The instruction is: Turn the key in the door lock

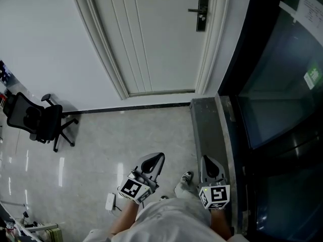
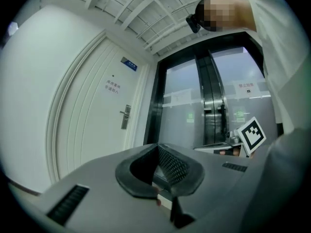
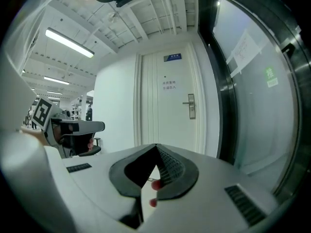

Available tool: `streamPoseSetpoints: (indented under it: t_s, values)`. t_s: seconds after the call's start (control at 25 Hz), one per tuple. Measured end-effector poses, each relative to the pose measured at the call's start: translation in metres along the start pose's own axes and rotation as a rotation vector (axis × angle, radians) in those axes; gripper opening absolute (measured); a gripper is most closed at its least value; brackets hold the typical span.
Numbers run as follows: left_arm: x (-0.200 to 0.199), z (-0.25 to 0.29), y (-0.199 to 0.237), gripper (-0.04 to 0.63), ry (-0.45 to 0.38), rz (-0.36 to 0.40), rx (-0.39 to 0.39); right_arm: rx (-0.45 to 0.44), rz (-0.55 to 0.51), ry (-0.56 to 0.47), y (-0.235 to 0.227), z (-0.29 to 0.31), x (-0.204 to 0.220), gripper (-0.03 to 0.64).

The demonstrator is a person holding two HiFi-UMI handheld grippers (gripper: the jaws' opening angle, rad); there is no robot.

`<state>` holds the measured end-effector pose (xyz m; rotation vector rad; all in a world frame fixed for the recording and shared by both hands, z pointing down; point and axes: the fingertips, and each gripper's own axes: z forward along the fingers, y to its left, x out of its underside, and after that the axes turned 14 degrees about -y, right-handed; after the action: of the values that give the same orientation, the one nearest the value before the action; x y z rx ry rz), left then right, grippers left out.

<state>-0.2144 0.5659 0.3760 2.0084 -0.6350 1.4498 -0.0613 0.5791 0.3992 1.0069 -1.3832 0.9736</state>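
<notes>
Head view shows my 2 claws, left gripper (image 1: 156, 159) and right gripper (image 1: 207, 162), both pressed together and empty, well apart from the door (image 1: 156, 44). The lock (image 1: 202, 13) sits at the door's right edge. No key visible; approach and turning are both left.

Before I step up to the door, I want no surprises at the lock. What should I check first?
1. Door shut: ok.
2. Way to it free, chair off to the left: ok.
3. Lock within reach: not ok, far off.
4. Key in the lock: cannot tell, too small.
5. Right gripper open for the key: not ok, jaws together, empty.
6. Left gripper open: not ok, shut, empty.
</notes>
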Motion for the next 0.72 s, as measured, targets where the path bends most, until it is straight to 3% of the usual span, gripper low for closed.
streamPoseSetpoints:
  t_s: [0.2, 0.72]
  values:
    - [0.004, 0.051, 0.026, 0.005, -0.003, 0.011, -0.056, -0.028, -0.008, 0.005, -0.041, 0.049, 0.001, 0.002]
    - [0.032, 0.17, 0.042, 0.005, 0.006, 0.069, -0.088, -0.08, -0.041, 0.008, -0.141, 0.128, 0.002, 0.002]
